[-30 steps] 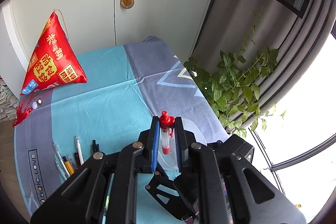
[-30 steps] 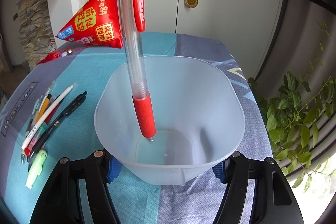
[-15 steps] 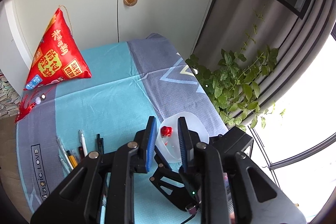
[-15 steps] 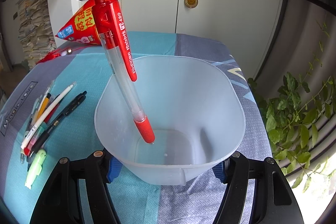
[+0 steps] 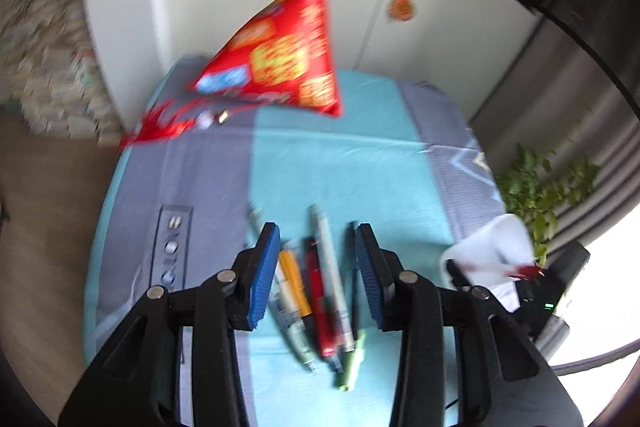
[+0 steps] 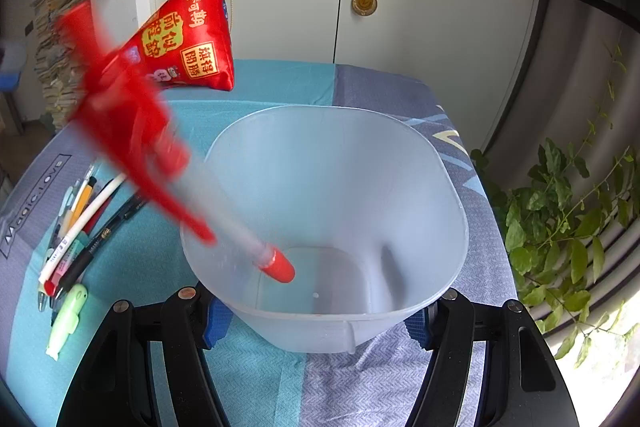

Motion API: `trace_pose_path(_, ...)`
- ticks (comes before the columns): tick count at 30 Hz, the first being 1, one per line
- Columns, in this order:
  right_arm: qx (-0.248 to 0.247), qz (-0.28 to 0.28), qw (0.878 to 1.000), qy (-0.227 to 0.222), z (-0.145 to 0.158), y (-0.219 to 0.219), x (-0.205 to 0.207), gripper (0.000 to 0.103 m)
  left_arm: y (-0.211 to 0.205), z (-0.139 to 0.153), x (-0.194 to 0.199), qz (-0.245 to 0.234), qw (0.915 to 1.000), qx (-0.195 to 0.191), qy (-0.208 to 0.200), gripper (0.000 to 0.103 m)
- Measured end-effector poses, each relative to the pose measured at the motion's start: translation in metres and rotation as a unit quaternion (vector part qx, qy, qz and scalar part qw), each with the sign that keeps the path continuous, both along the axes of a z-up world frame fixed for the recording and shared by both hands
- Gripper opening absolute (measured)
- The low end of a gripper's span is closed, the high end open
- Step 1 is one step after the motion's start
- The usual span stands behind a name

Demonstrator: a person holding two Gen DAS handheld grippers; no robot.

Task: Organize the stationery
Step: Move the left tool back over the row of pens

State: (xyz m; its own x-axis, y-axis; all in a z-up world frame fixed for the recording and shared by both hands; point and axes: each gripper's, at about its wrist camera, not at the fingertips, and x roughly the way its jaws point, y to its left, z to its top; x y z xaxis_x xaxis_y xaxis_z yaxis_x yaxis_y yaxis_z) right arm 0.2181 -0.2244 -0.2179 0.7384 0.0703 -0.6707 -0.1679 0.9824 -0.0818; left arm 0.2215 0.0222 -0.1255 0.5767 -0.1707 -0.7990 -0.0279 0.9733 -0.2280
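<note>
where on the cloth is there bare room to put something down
Free: the wide teal strip between the red pouch and the pens, and the grey band behind the tub. Crowded: the pens fill the patch under the opening left gripper; the right gripper clamps the tub, red pen inside.

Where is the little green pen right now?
In the right wrist view, the green pen lies on the blue cloth at lower left, nearest the camera beside the other pens.
</note>
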Motion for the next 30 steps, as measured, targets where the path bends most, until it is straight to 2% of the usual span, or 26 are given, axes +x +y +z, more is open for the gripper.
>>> trace_pose_path(4,-0.005,-0.001,1.0,-0.002,0.0,0.002,-0.001,0.07,0.018,-0.025,0.011,0.027,0.9989,-0.011,0.036,0.036)
trace_pose_path(10,-0.009,-0.001,1.0,-0.003,-0.001,0.003,-0.001,0.07,0.014,-0.052,0.027,0.024,0.9968,-0.016,0.075,0.035)
trace_pose_path(17,-0.012,-0.002,1.0,-0.003,-0.001,0.003,-0.002,0.07,0.021,-0.075,0.03,0.05,0.9925,-0.011,0.112,0.027)
trace_pose_path(30,-0.012,-0.002,1.0,-0.003,0.001,0.002,-0.001,0.07,0.024,-0.093,0.035,0.071,0.9885,0.018,0.132,0.017)
